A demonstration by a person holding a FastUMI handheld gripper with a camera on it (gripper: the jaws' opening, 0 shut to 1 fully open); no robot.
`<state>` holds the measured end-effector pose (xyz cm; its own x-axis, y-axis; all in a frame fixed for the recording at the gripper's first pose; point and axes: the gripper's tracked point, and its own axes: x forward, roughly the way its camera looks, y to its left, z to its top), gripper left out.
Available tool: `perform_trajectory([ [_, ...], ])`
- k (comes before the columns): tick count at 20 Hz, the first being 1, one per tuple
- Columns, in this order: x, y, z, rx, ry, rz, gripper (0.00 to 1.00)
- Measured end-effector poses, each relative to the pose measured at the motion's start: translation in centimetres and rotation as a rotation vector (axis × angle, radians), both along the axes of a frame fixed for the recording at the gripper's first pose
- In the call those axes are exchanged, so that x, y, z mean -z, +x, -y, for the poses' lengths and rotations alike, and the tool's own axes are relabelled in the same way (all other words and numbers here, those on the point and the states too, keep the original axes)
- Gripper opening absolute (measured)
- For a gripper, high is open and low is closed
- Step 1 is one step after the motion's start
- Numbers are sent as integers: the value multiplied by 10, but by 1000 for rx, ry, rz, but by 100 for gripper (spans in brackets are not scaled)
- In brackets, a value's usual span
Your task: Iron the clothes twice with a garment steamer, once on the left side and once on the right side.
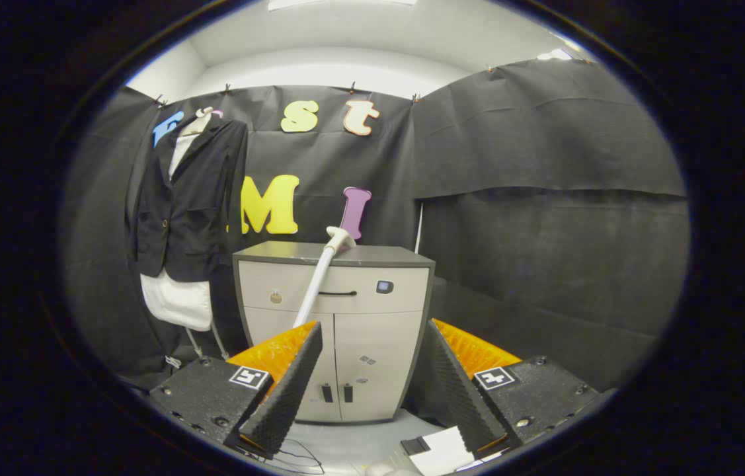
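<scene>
Fingers [296,387] of my gripper [375,380] stand spread wide with nothing between them, and I read that as a ready pose before any grasp. Straight ahead of them stands the grey two-door cabinet with a darker top [336,330], which I take as my landmark. Leaning against the cabinet's front, its head resting at the top edge, is the white slender wand of the garment steamer [320,277]; its lower end runs down behind my left finger, so I cannot see where it stands. Propped at that slant, its shaft seems offered for a pinch partway along its length. To the left of the cabinet, hung high on a pale hanger against the black cloth wall [544,198], is the dark blazer over a white shirt [184,205], the shirt's hem showing below the jacket. Hanging freely like that, the garment leaves both front sides open to vertical passes. By my judgement neither pass is begun: the steamer is not yet in hand, so I must first close on the wand, then carry it left from the cabinet.
</scene>
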<state>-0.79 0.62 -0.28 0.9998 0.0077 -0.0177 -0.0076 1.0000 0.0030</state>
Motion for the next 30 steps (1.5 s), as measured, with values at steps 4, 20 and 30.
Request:
perform_trajectory([
  [4, 1, 1, -6, -26, -10, -4, 98],
  [20, -21, 41, -41, -53, 8, -35, 98],
  [30, -121, 158, -99, -164, 2, 66, 98],
])
